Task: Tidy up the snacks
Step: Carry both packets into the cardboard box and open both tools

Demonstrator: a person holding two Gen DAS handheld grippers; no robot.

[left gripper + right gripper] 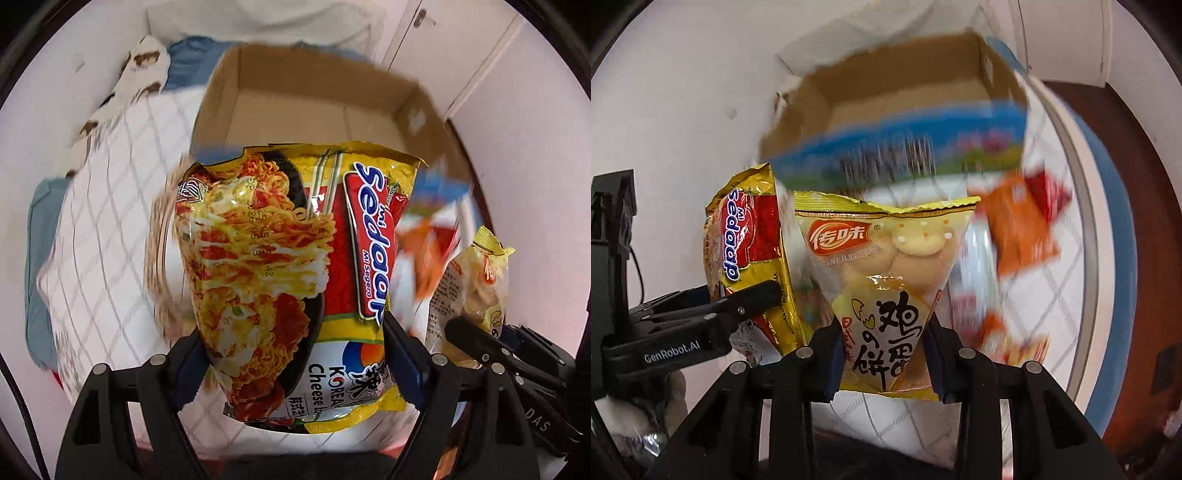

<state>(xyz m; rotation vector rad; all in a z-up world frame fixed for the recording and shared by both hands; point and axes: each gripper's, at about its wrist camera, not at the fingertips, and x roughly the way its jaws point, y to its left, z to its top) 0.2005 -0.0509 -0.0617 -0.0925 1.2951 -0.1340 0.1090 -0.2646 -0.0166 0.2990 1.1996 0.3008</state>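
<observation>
Two grippers each hold one snack packet above a bed, seen through two fisheye wrist cameras. The biggest thing in view is the bed cover (110,229), white with a thin grey grid, spread under everything. On it sits an open cardboard box (317,110), brown inside, its near wall printed in blue; the box looks bare inside as far as the blur allows. It lies just beyond both packets.

Next in size is the noodle pack (295,266), yellow and red with a picture of cheesy noodles and the word "Sedaap". The left gripper (295,369) is clamped on its lower end, one dark finger pressed to each side, and holds it upright in front of the box. From the right wrist view the same pack (746,251) appears at the left, beside the other packet.

Smaller is the biscuit bag (886,288), pale yellow and partly clear, showing round biscuits and black Chinese characters. The right gripper (886,365) pinches its lower part between both fingers, squeezing the bag narrow there. The bag stands upright, just beside the noodle pack, and shows at the right edge of the left wrist view (476,280).

Smallest are loose orange packets (1019,229) lying on the cover to the right of the box, too blurred to read.
</observation>
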